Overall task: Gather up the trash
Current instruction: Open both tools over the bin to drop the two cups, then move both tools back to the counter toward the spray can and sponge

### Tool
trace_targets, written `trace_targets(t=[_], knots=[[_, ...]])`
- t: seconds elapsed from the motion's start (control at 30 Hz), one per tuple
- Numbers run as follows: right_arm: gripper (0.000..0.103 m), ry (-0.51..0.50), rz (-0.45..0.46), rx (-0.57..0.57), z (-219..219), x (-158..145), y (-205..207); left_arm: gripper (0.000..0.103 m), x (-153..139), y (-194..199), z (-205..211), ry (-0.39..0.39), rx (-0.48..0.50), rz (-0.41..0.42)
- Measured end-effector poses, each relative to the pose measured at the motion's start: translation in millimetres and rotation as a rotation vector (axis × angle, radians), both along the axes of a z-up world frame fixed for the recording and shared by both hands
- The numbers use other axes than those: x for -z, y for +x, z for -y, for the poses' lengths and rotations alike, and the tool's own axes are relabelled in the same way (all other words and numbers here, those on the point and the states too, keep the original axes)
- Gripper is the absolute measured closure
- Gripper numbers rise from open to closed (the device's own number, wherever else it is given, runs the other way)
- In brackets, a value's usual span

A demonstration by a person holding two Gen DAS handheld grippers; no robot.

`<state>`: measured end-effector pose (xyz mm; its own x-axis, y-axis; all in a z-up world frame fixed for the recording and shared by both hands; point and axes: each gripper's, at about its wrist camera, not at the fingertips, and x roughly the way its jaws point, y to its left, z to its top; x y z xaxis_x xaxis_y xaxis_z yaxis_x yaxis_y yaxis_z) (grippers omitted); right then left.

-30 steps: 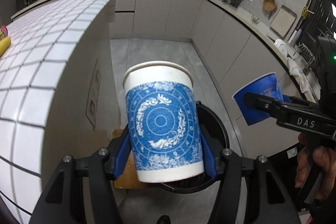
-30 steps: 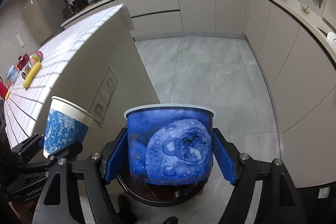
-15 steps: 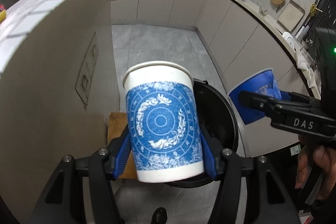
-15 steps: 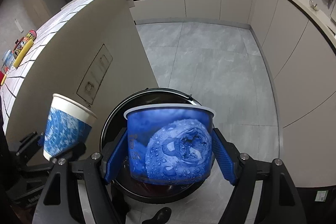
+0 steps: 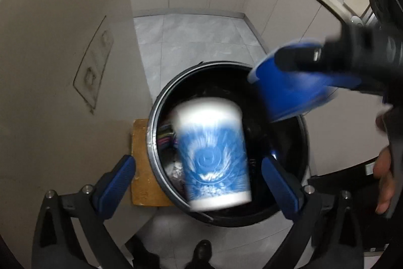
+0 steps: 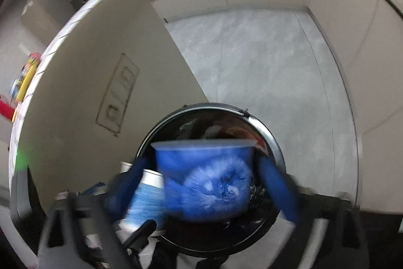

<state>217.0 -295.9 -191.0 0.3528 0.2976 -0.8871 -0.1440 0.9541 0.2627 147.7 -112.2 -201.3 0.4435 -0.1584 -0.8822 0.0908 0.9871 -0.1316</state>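
A white paper cup with a blue pattern (image 5: 211, 155) hangs blurred over the open black trash bin (image 5: 151, 132), loose between the blue pads of my left gripper (image 5: 199, 183), whose jaws are opening. Gaps show on both sides of it. To the right, a blue tub (image 5: 289, 92) sits at the other gripper's tip. In the right wrist view that blue tub (image 6: 204, 175) is blurred above the bin (image 6: 274, 143), between the spreading pads of my right gripper (image 6: 204, 185), whose jaws are opening too. The paper cup (image 6: 143, 193) shows at lower left. Trash lies inside the bin.
The beige side wall of the kitchen island (image 5: 63, 67) stands close on the left. A wooden board (image 5: 141, 160) lies on the floor by the bin. Cabinets (image 5: 289, 17) line the right. A person's hand (image 5: 385, 180) and shoe (image 5: 204, 251) are near.
Both grippers have sunk towards the bin and tipped downward. Their jaws, shut on the cup and the tub before, have spread, and both containers are now loose and blurred.
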Motion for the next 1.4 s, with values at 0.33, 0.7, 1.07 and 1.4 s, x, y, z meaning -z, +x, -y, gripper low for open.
trace_targets(t=[0.33, 0.7, 1.07, 1.4], knots=[[0.0, -0.001, 0.033, 0.096, 15, -14, 2, 0.002, -25, -6, -5, 0.014, -0.019, 0.053], [0.0, -0.021, 0.123, 0.155, 18, -61, 4, 0.002, -74, 9, -14, -0.004, -0.048, 0.148], [0.0, -0.014, 0.168, 0.142, 6, -93, -6, 0.002, -106, 9, -30, -0.008, -0.072, 0.213], [0.0, -0.013, 0.23, 0.116, -18, -126, -14, 0.002, -130, 3, -47, 0.001, -0.104, 0.266]])
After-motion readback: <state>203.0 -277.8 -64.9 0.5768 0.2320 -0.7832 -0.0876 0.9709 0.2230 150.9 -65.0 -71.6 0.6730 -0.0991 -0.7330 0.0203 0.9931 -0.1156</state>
